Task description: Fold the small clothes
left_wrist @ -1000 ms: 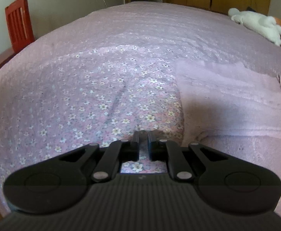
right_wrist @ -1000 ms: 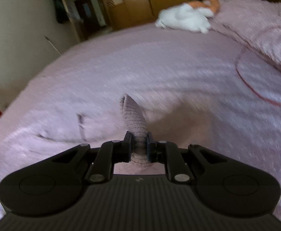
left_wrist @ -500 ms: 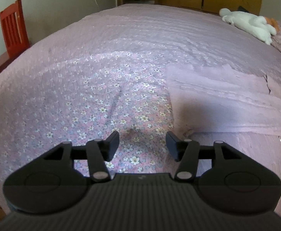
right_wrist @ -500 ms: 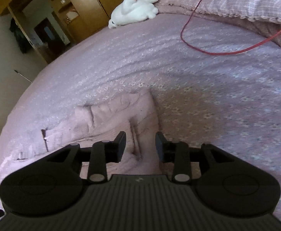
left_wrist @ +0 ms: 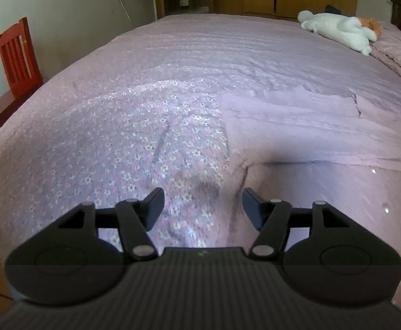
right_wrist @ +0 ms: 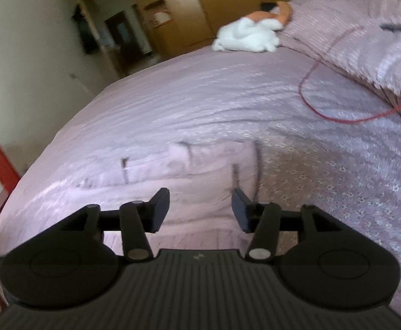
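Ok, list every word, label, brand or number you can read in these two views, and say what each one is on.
No readable text in either view.
Left claw: a small pale mark on the body behind the open jaws, too small to read.
Right claw: the same small mark, too small and blurred to read.
Pink garment, floral bedspread, white plush toy, red chair: no lettering visible.

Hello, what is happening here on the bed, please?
A person is folding a small pink garment on a floral bedspread with two handheld grippers. At this moment the left gripper and the right gripper are both open and empty, above the garment, which lies partly folded.
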`<act>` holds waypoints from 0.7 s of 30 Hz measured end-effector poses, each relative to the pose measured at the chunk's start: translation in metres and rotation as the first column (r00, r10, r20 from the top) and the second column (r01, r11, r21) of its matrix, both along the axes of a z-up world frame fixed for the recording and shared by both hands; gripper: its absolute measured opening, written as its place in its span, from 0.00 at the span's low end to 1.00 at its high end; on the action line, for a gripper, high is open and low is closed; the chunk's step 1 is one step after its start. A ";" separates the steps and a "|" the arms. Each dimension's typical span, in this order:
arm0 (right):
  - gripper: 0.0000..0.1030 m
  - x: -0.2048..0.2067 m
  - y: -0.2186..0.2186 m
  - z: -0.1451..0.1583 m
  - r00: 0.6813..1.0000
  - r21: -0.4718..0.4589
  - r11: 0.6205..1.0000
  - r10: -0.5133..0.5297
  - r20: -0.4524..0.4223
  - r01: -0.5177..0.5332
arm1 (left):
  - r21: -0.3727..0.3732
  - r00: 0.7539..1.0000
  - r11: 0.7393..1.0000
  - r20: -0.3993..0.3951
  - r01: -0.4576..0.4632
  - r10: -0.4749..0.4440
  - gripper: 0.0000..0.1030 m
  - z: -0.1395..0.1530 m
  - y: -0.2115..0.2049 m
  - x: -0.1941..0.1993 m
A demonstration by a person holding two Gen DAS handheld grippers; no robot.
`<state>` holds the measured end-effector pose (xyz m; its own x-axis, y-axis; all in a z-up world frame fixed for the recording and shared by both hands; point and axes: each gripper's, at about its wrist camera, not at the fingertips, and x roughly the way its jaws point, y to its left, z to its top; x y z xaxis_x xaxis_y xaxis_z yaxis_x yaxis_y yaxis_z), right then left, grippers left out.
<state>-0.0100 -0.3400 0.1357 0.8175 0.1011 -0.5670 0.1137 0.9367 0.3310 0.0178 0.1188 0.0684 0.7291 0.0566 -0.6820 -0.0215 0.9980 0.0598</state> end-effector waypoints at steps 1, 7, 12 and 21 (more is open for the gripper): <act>0.59 -0.006 0.005 0.004 1.000 -0.013 1.000 0.017 0.008 -0.017 | 0.004 1.000 1.000 0.002 0.006 -0.006 0.63 0.000 -0.001 -0.004; 0.62 -0.041 0.040 0.027 0.991 -0.053 0.990 0.131 0.037 -0.129 | 0.032 0.999 0.998 0.015 0.050 -0.050 0.67 0.001 -0.010 -0.028; 0.67 -0.064 0.074 0.029 0.967 -0.134 0.959 0.253 0.015 -0.248 | 0.057 0.994 0.994 0.047 0.091 -0.094 0.72 0.001 -0.015 -0.050; 0.74 -0.090 0.131 -0.036 0.931 -0.240 0.900 0.341 -0.132 -0.364 | 0.065 0.989 0.988 0.034 0.142 -0.144 0.84 -0.014 -0.021 -0.080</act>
<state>-0.0999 -0.2094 0.0995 0.7031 0.2163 -0.6774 -0.2228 0.9717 0.0791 -0.0619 0.0981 0.0545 0.7582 -0.0088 -0.6519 0.1176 0.9854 0.1234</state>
